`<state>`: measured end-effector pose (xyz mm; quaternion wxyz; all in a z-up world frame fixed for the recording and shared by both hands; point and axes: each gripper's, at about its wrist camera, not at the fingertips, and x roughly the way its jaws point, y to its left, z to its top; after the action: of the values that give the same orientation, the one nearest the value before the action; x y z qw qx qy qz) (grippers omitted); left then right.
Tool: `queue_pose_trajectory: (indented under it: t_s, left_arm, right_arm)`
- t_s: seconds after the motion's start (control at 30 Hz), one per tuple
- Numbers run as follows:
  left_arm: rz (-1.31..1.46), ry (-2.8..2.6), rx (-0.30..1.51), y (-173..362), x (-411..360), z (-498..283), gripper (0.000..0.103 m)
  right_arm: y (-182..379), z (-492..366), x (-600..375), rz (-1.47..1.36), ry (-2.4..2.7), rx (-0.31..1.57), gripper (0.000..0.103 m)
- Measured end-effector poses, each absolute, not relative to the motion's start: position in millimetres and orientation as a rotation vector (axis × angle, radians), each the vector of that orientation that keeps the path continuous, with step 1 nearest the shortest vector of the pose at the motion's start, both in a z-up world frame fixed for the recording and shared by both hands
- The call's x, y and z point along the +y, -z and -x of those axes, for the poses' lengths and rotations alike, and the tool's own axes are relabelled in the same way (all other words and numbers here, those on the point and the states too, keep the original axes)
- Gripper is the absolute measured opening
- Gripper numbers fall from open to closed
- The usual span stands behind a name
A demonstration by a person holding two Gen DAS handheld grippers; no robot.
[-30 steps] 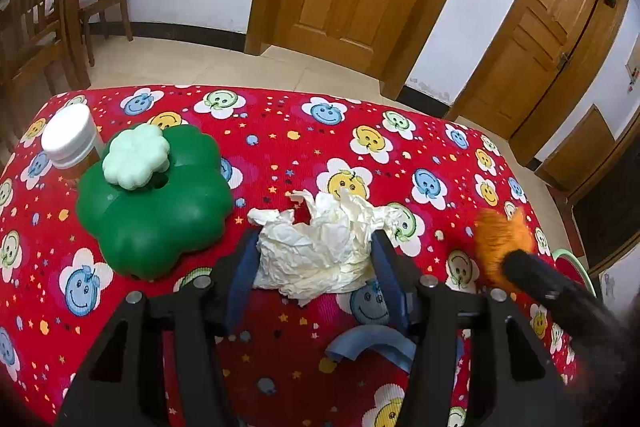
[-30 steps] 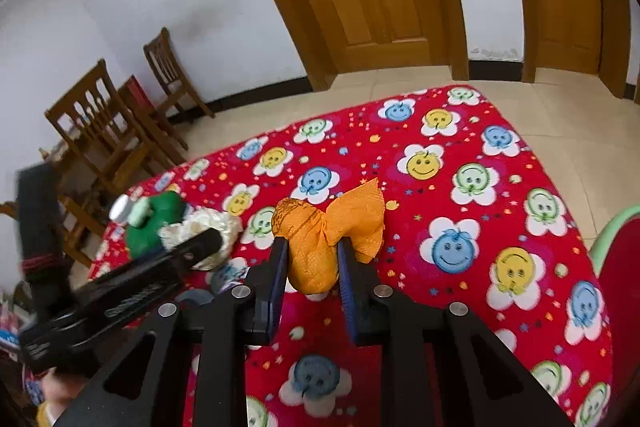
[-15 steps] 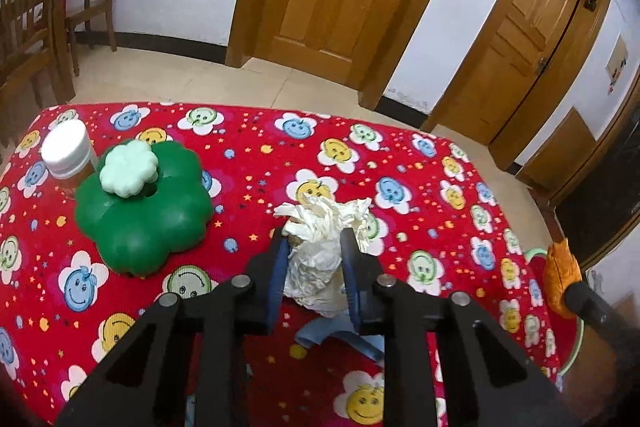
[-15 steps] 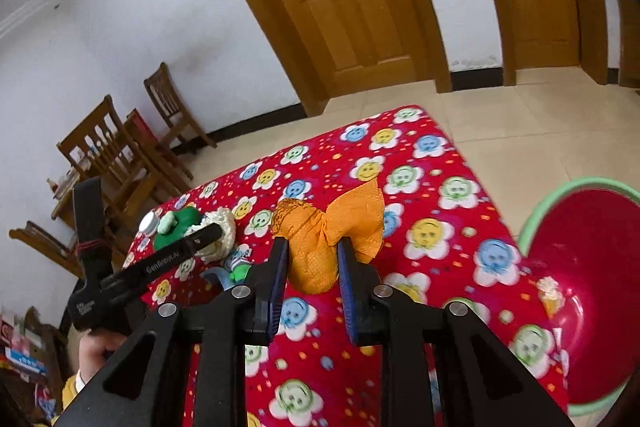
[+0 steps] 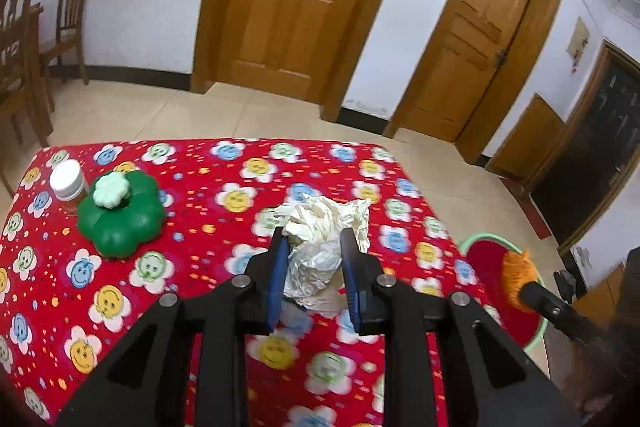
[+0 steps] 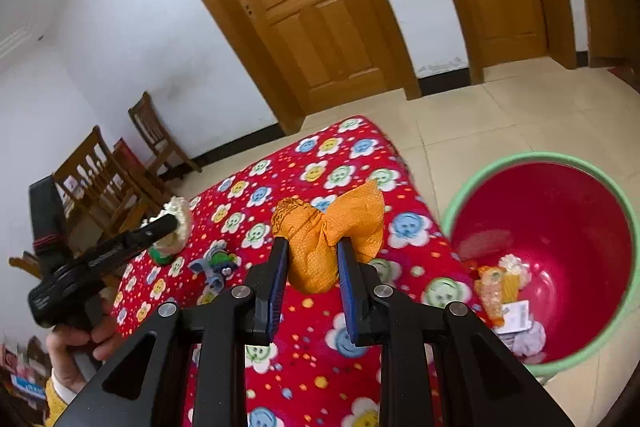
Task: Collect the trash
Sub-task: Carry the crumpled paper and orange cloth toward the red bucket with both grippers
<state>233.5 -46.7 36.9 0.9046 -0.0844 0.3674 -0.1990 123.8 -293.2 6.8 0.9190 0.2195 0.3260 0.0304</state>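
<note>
My left gripper [image 5: 313,247] is shut on a crumpled white paper wad [image 5: 320,243], held above the red flowered tablecloth [image 5: 200,219]. The same wad [image 6: 176,217] shows in the right wrist view at the tip of the left gripper, far left. A crumpled orange napkin [image 6: 328,239] sits clamped in my right gripper [image 6: 312,247], raised over the table's right edge. Beside that edge, on the floor, stands a red bin with a green rim [image 6: 560,247], with several scraps lying in its bottom. In the left wrist view the orange napkin [image 5: 518,275] hangs over the bin [image 5: 484,259].
A green flower-shaped container [image 5: 120,215] and a white-capped jar [image 5: 68,183] stand at the table's left. A small blue and green scrap [image 6: 216,263] lies on the cloth. Wooden chairs [image 6: 104,179] stand beyond the table's far left; a person's hand [image 6: 76,347] grips the left tool.
The left gripper closed on the white paper wad and lifted it off the cloth. The right gripper carried the orange napkin rightward to the table's edge, bringing the red bin into view.
</note>
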Motion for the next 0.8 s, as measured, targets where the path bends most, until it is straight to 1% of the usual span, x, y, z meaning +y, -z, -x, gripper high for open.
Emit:
queue_pose_trajectory:
  t_s: [0.3,0.8]
  left_arm:
    - [0.135,0.520,0.741,-57,-95,-193,0.025]
    - [0.048,0.643,0.768,-59,-183,-156,0.025]
  right_arm:
    - [-10,-88,-326,-0.495,-0.005,0.634,0.025]
    - [2,-42,-391,-0.595,0.101,0.592,0.025]
